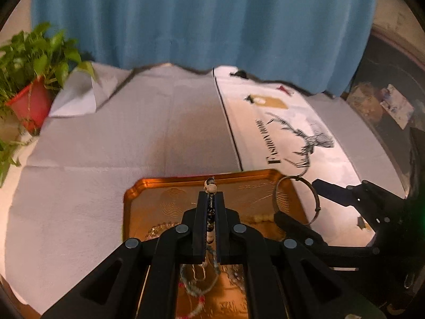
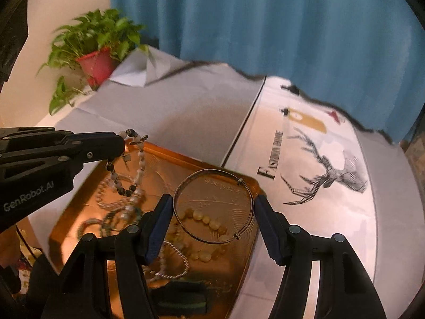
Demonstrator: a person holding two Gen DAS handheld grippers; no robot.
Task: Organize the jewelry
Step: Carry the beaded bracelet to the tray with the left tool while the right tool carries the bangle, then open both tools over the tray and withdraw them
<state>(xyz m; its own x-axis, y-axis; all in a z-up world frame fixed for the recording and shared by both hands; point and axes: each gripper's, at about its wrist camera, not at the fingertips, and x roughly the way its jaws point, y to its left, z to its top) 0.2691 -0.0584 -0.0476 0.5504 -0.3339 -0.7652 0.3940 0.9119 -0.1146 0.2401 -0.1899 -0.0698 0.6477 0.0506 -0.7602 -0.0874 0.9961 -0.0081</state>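
Note:
My left gripper (image 1: 209,195) is shut on a string of black and white beads (image 1: 211,186), which pokes out past its tips and hangs below them. In the right wrist view this bead bracelet (image 2: 132,133) dangles from the left gripper (image 2: 119,143) over the far left corner of a copper tray (image 2: 162,170). My right gripper (image 2: 213,199) holds a thin metal bangle (image 2: 240,181) across its width, one pad on each side, above the tray's right part. In the left wrist view the bangle (image 1: 318,208) and the right gripper (image 1: 300,200) hang over the tray's (image 1: 172,178) right rim.
In the tray lie a yellow bead bracelet (image 2: 204,219), a twisted silver bracelet (image 2: 175,250) and turquoise beads (image 1: 191,289). A grey cloth (image 1: 132,133) and a white deer-print cloth (image 1: 305,138) cover the table. A plant in a red pot (image 2: 97,63) stands far left, a blue curtain (image 1: 212,21) behind.

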